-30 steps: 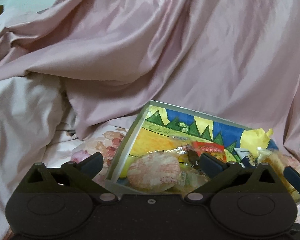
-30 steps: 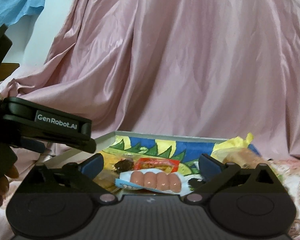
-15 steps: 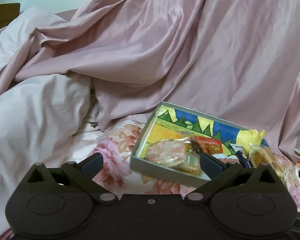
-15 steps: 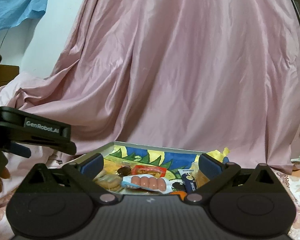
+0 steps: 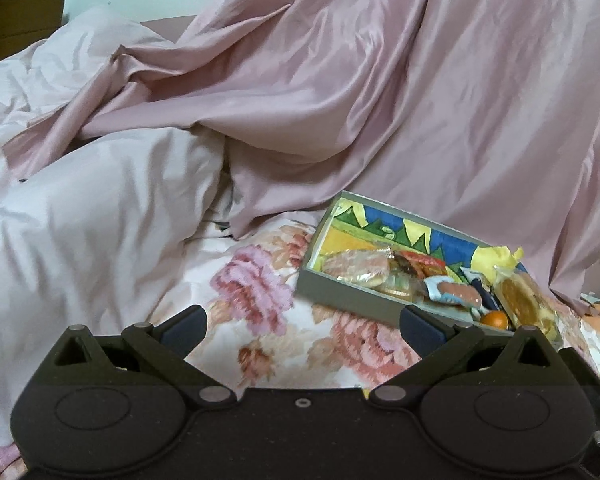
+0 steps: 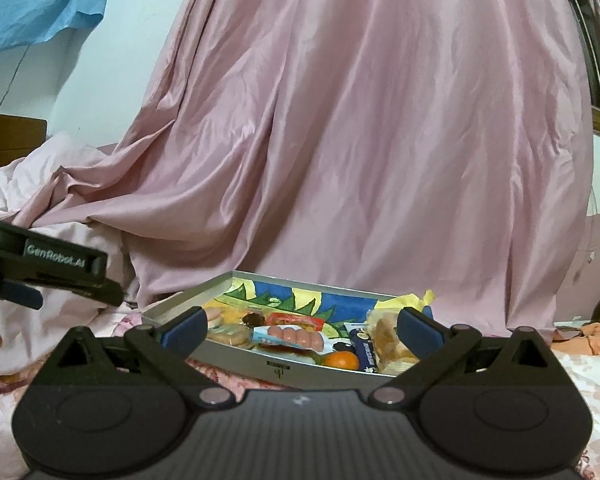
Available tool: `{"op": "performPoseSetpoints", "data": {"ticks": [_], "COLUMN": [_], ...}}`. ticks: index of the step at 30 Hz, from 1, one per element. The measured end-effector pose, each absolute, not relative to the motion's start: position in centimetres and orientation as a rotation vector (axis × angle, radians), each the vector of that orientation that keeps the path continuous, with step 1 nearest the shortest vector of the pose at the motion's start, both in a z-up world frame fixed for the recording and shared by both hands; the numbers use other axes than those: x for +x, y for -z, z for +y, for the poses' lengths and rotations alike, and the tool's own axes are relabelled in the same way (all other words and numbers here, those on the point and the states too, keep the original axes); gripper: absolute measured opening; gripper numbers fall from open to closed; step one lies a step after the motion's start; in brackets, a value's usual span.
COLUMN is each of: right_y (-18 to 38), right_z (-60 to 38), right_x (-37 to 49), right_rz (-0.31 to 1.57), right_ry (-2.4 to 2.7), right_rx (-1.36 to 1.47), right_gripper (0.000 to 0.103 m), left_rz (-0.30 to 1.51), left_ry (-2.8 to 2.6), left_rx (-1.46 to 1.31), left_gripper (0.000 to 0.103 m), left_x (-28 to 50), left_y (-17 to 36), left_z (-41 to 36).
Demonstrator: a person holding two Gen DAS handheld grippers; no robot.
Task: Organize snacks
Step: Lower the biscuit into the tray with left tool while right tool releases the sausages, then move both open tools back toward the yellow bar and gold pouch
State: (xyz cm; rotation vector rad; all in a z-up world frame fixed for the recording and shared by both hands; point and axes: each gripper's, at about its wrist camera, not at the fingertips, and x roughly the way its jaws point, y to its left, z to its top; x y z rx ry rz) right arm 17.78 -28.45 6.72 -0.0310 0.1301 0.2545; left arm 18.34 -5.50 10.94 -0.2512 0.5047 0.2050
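I see a pink curtain [image 6: 380, 140] of smooth cloth with a satin shine. The floral bedsheet [image 5: 267, 320] under it looks matt and soft. The tray [image 6: 300, 372] seems cardboard, with a dull grey wall and a glossy printed bottom. The sausage pack [image 6: 289, 336] has shiny plastic wrap. Both my left gripper [image 5: 302, 326] and right gripper [image 6: 300, 328] are matt black plastic.
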Motion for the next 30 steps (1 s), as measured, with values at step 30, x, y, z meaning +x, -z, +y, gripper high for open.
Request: {"op": "performPoseSetpoints", "data": {"ticks": [30], "right_y": [-2.5], "right_z": [-27.6], "right_x": [8.2], "right_rz": [0.379], "right_ry": [-0.258], "right_rx": [-0.130], "right_gripper": [0.103], "left_rz": [0.664], "left_ry": [-0.047], "left_rx": [-0.161], "left_gripper": [0.102], "left_x": [10.6], "left_y": [-3.8], "left_z": [-6.2]}}
